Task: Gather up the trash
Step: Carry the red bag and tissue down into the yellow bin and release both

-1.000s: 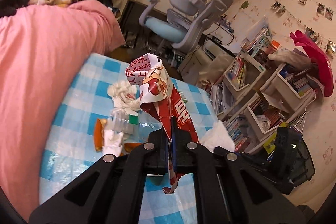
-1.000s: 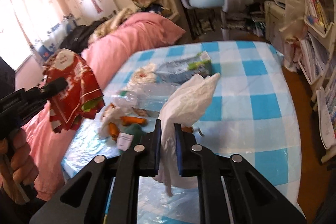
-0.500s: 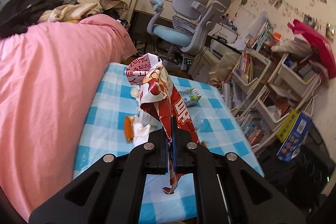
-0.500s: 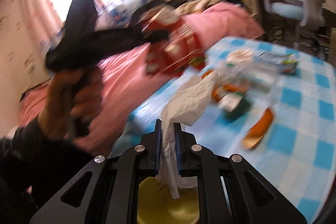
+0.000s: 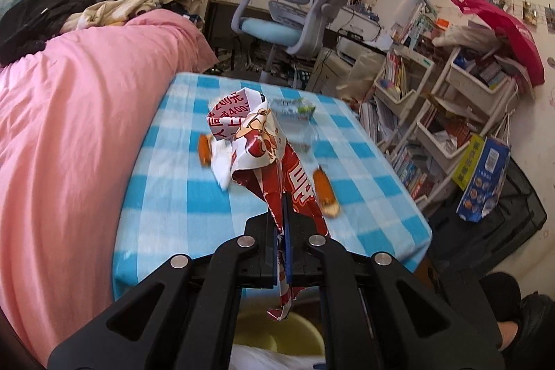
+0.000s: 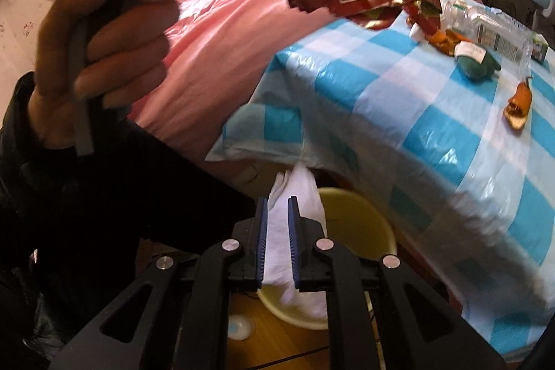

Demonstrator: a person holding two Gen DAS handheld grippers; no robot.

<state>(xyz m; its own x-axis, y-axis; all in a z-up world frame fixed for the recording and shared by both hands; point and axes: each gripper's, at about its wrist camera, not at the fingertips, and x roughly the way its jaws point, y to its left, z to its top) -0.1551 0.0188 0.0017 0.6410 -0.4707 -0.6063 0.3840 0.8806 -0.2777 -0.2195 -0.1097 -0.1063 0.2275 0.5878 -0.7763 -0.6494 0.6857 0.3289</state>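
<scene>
- The left gripper (image 5: 282, 224) is clamped tight on a crumpled red-and-white snack wrapper (image 5: 258, 148), held above the tabletop's (image 5: 166, 189) near edge.
- The right gripper (image 6: 276, 241), jaws slightly parted, has a white crumpled tissue (image 6: 295, 196) between its pads, directly over a yellow plastic bin (image 6: 360, 221) beside the tabletop's near corner.

bright daylight fills both fisheye views, edges bent and black-cornered. glare shines on the bench (image 6: 399, 99) cover. the hand (image 6: 104, 58) is slightly blurred.
</scene>
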